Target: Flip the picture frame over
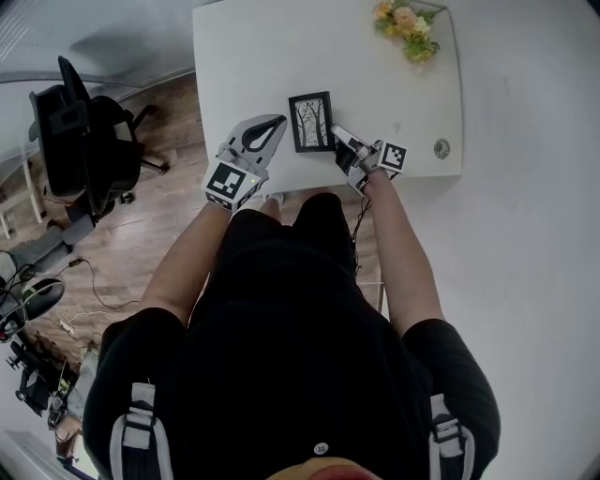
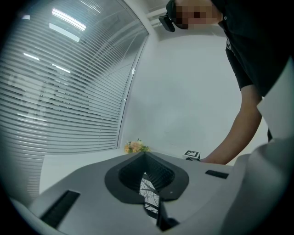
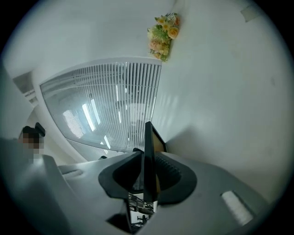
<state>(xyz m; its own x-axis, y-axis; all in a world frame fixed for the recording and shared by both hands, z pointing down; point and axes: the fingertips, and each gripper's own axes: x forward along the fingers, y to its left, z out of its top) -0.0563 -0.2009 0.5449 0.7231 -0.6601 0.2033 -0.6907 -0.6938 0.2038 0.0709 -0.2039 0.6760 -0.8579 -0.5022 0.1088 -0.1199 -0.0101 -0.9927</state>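
A small black picture frame [image 1: 310, 121] lies flat near the front edge of the white table [image 1: 253, 56], its branch picture facing up. My left gripper [image 1: 277, 120] rests just left of the frame, jaws shut and empty. Through the slit between them the picture [image 2: 149, 193] shows beyond the left gripper [image 2: 145, 154]. My right gripper [image 1: 337, 131] sits at the frame's right edge. In the right gripper view the frame's edge [image 3: 148, 133] stands between the jaws of the right gripper [image 3: 147, 154], with a slim gap at the pads, so they stand open around it.
A bunch of artificial flowers [image 1: 409, 23] lies at the table's far right corner. A small round disc [image 1: 442, 148] sits near the front right corner. A black office chair [image 1: 84, 141] stands on the wooden floor to the left. The table's front edge runs right under both grippers.
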